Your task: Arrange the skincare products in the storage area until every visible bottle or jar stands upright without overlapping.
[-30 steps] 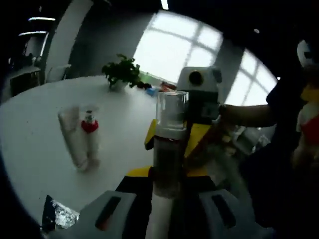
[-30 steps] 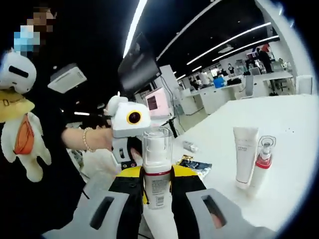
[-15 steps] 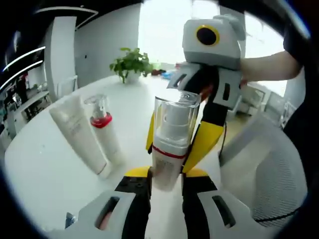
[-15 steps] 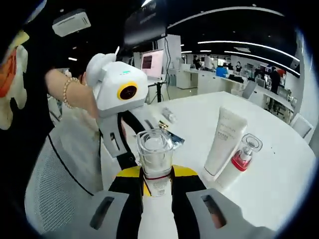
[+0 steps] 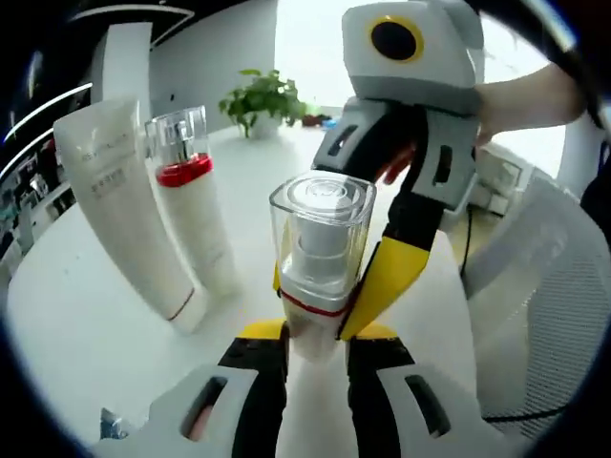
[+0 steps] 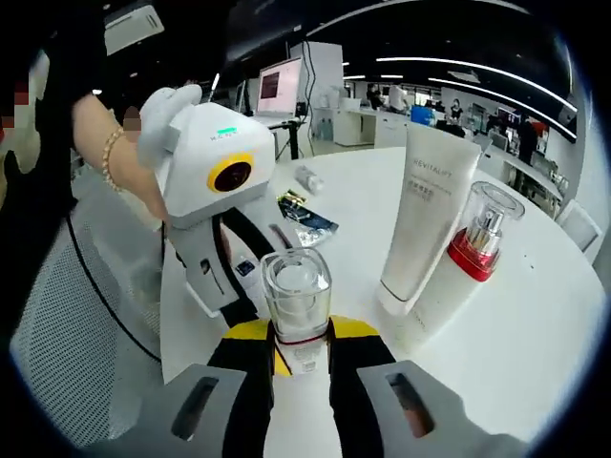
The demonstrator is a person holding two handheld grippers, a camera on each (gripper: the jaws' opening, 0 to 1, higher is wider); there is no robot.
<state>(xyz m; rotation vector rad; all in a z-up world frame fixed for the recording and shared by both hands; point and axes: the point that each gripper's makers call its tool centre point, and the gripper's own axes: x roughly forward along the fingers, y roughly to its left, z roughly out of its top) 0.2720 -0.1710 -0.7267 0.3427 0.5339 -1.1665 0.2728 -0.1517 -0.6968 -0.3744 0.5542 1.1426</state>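
Both tools (image 5: 317,358) (image 6: 302,358) clamp one clear-capped bottle (image 6: 297,305); nearby white tube (image 6: 425,224) apparently reads "REVITALIFT".

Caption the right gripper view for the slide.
Both tools grip one clear-capped pump bottle above the white table, beside an upright Revitalift tube and red-collared bottle.

Between the jaws, the pump bottle (image 5: 318,262) has a clear cap and red band. Beside it stand a white tube (image 5: 122,205) and a red-collared clear-capped bottle (image 5: 193,205) on the white desk (image 5: 86,315).
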